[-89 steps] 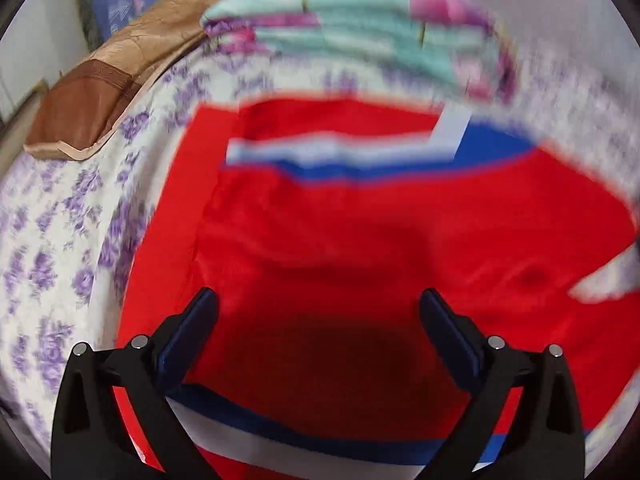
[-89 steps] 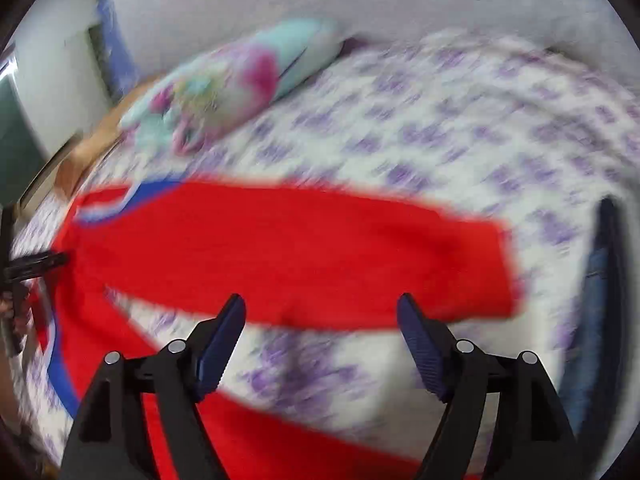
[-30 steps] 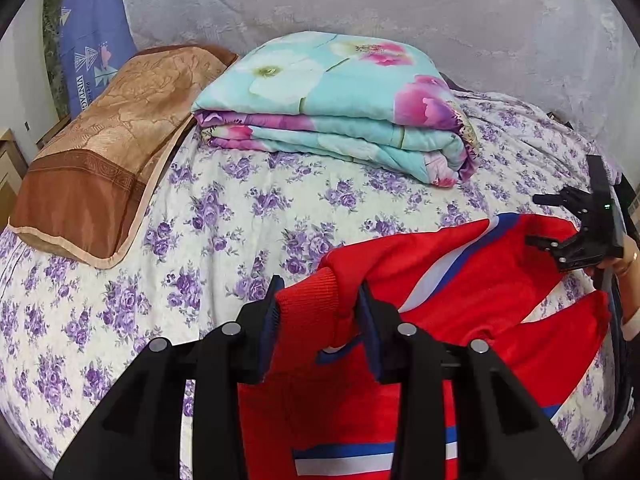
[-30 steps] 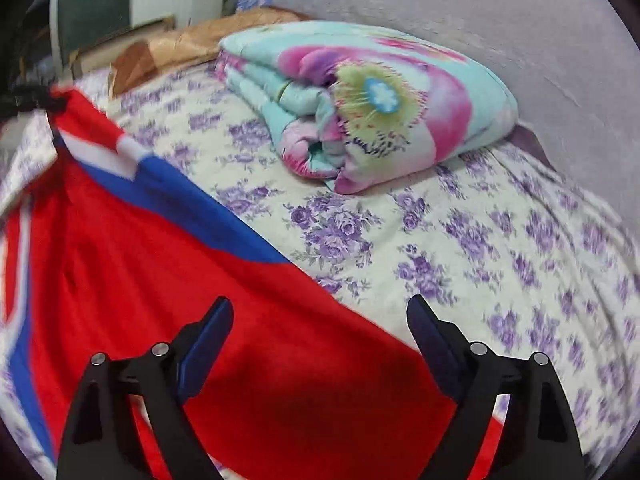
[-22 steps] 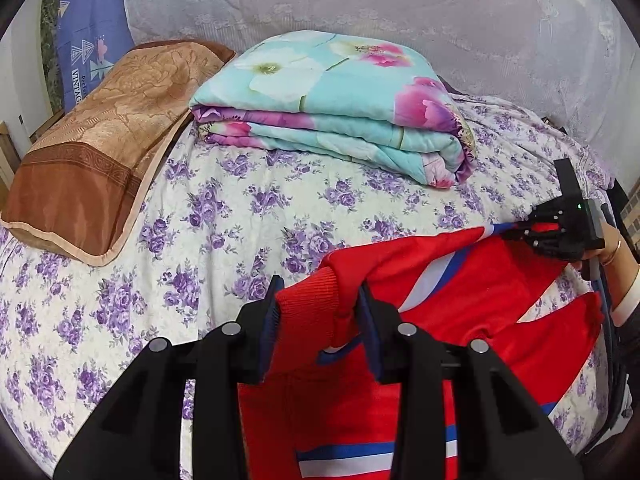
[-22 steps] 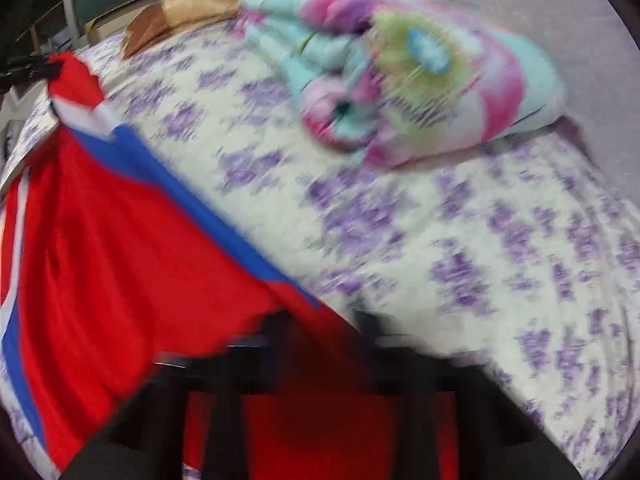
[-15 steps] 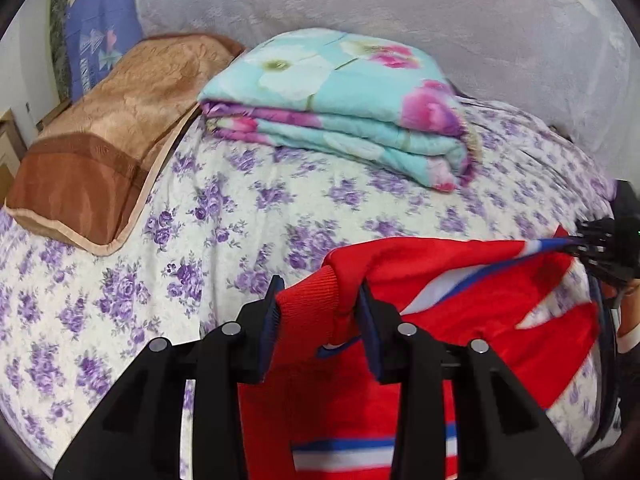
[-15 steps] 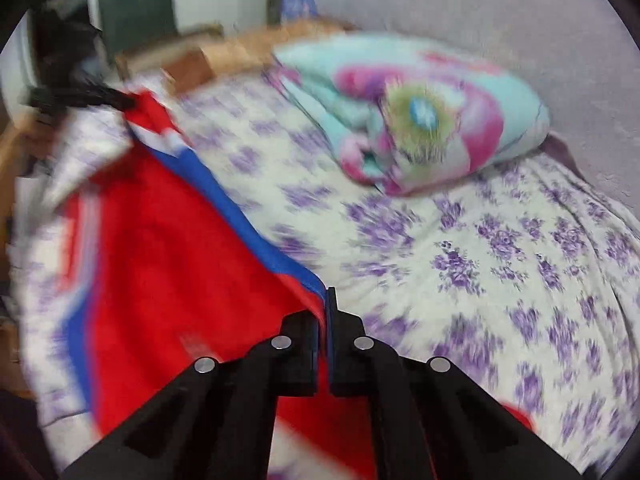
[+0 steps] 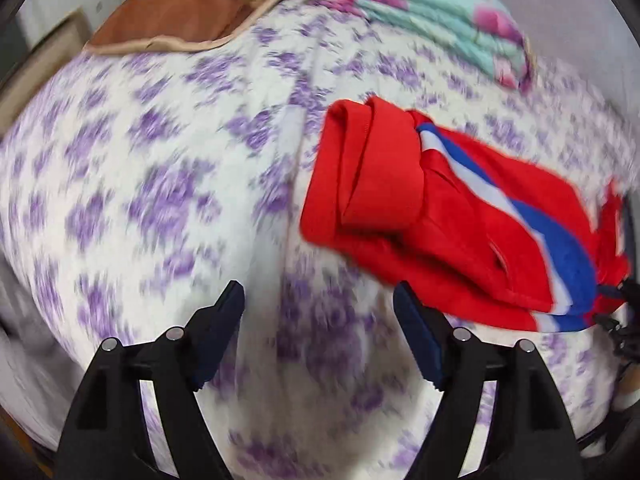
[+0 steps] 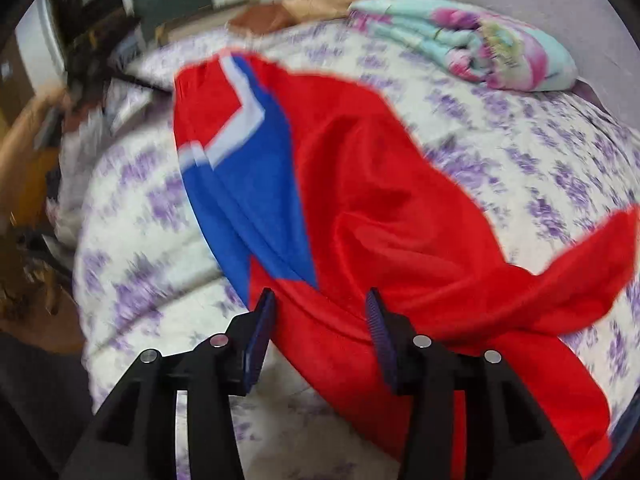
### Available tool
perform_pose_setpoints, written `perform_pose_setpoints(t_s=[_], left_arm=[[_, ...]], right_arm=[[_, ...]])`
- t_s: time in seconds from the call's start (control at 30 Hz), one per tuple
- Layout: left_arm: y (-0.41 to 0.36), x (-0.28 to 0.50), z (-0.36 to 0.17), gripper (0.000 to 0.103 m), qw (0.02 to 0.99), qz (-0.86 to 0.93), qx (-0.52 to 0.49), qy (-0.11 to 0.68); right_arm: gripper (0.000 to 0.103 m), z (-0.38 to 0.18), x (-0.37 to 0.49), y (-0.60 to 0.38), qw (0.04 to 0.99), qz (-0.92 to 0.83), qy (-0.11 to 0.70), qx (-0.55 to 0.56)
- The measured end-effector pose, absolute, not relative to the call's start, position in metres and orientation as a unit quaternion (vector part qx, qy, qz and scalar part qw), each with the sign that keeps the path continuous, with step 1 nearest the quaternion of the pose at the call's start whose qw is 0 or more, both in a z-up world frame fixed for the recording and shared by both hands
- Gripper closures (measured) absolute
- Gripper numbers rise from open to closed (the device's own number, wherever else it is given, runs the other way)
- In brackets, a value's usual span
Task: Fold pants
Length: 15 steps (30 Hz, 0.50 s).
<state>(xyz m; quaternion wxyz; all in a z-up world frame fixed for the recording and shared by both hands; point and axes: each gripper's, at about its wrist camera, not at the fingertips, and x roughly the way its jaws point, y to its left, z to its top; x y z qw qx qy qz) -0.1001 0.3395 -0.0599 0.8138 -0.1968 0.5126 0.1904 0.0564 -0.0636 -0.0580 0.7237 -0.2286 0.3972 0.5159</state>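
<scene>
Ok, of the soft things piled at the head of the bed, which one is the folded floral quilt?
The turquoise quilt with pink flowers, folded in layers at the far right. The brown pillow beside it to the left is plain tan and brown, a single flat piece.

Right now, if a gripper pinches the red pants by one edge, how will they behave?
The red pants will probably go floppy and drape: they already lie in soft folds on the floral bedsheet. The smooth sheen suggests slippery fabric. The ribbed waistband looks thicker, likely a firmer hold.
</scene>
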Motion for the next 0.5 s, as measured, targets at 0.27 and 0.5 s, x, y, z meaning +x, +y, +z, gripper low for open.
perform_pose_setpoints(t_s=[0.27, 0.5], left_arm=[[0.331, -0.098, -0.026, 0.017, 0.824, 0.203, -0.264, 0.458], [0.327, -0.055, -0.046, 0.021, 0.789, 0.22, -0.32, 0.475]], right_arm=[[0.033, -0.026, 0.095, -0.096, 0.809, 0.442, 0.368, -0.125], [0.031, -0.033, 0.111, -0.119, 0.834, 0.419, 0.346, -0.096]])
